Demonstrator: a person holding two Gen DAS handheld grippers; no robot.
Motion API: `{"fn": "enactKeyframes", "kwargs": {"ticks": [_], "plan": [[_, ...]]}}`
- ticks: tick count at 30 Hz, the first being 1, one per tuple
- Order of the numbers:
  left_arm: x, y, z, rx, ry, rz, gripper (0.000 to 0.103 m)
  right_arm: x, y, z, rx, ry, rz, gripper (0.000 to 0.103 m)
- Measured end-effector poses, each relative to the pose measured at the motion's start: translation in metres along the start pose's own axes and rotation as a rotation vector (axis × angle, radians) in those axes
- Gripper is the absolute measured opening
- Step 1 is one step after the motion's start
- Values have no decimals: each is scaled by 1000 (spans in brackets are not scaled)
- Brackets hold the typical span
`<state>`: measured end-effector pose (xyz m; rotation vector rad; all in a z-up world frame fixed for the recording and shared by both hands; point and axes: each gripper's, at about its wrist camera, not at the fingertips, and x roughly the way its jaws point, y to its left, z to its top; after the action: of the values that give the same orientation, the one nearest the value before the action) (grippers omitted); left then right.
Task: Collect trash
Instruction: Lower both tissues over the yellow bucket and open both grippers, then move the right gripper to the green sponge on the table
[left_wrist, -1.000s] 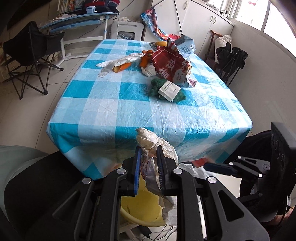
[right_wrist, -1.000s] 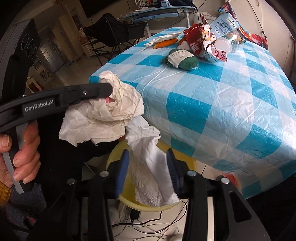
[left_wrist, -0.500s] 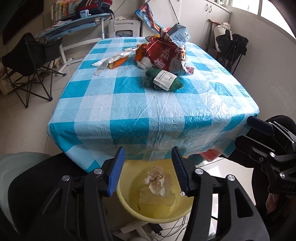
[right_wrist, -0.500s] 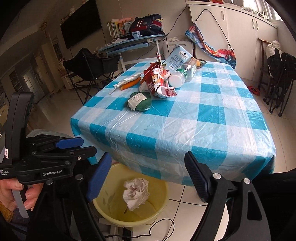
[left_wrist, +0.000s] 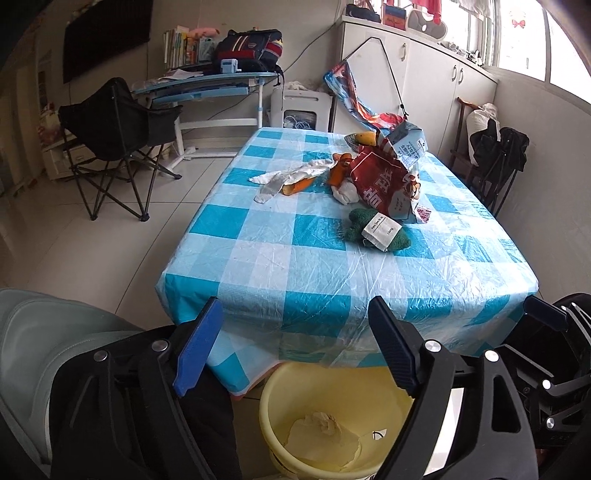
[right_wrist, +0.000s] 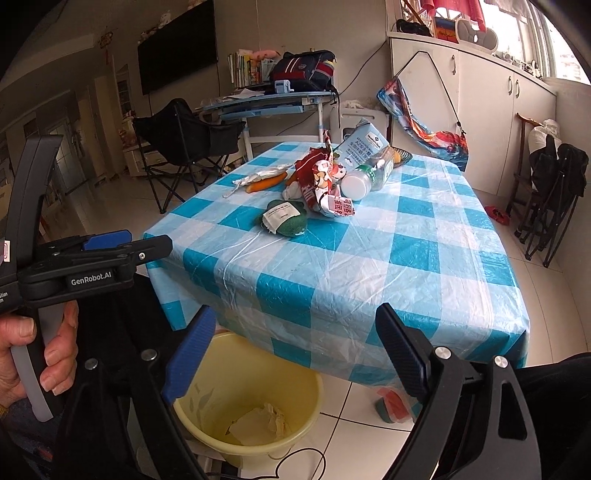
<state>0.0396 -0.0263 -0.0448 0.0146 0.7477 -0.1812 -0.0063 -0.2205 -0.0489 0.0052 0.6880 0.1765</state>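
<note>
We hold both tongs above the round yellow plastic bucket (left_wrist: 334, 391), which stands on the floor just beside the near edge of the table under its blue-and-white checked plastic cloth (left_wrist: 332, 280). The left gripper (left_wrist: 295, 347) has just been opening and now gapes wide with nothing between its jaws; the right gripper (right_wrist: 295, 354) likewise has just been opening and stands wide and empty. Crumpled white paper (right_wrist: 264, 421) lies in the bucket's bottom.

The drop looks done, so we judge the next step is fetching more from the pile on the table, well beyond the bucket. We should lift clear of the cloth's hanging edge first, keep the jaws wide, and take the nearest piece, the dark green knitted bundle with a white label (left_wrist: 376, 230).

Counted: 1 bucket, 2 grippers, 1 red printed snack bag (left_wrist: 384, 184), 1 pale blue carton (right_wrist: 364, 147), 1 clear bottle with a white cap (right_wrist: 364, 181).
</note>
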Motion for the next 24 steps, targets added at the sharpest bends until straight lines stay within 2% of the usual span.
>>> {"fn": "enactKeyframes", "kwargs": {"ticks": [24], "plan": [[1, -5, -1, 23, -4, 11, 81, 5, 11, -5, -55, 25, -2, 85]]}}
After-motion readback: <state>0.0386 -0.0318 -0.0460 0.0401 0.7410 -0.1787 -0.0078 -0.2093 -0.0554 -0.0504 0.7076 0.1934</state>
